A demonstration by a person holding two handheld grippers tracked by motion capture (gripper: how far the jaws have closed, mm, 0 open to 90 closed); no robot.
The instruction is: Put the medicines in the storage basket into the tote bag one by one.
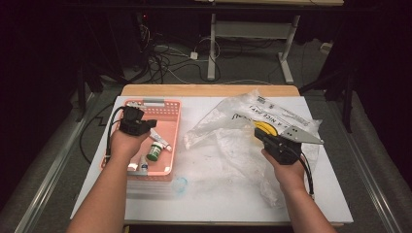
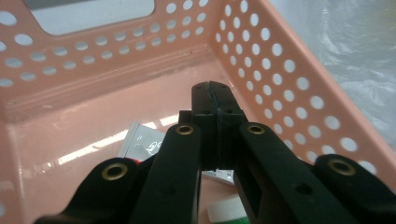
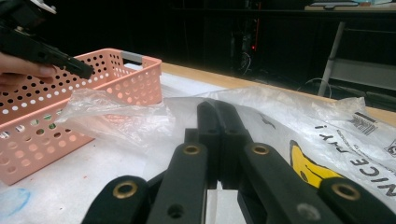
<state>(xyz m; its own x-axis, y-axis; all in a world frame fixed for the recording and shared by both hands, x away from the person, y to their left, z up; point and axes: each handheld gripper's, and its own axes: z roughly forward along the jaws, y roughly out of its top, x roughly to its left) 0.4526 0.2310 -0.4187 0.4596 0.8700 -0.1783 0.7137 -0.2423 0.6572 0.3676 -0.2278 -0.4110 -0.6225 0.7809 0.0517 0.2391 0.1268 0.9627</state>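
L tongs [image 1: 145, 124] are being held over the pink perforated basket [image 1: 171, 127], jaws closed together, nothing gripped. Green-capped bottle [image 1: 155, 151] and tube [image 1: 160, 139] are lying just below/right of them, tube's long axis running diagonally. R tongs [image 1: 260, 134], jaws closed, empty, are resting on the clear plastic bag [image 1: 233, 121], bench [image 1: 320, 194] right side. L hand is judged nearer the basket items.

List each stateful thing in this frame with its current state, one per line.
left gripper: shut, empty, over the basket.
right gripper: shut, empty, at the bag.
pink basket: upright, holding small items.
plastic bag: crumpled, lying flat.
green-capped bottle: in the basket.
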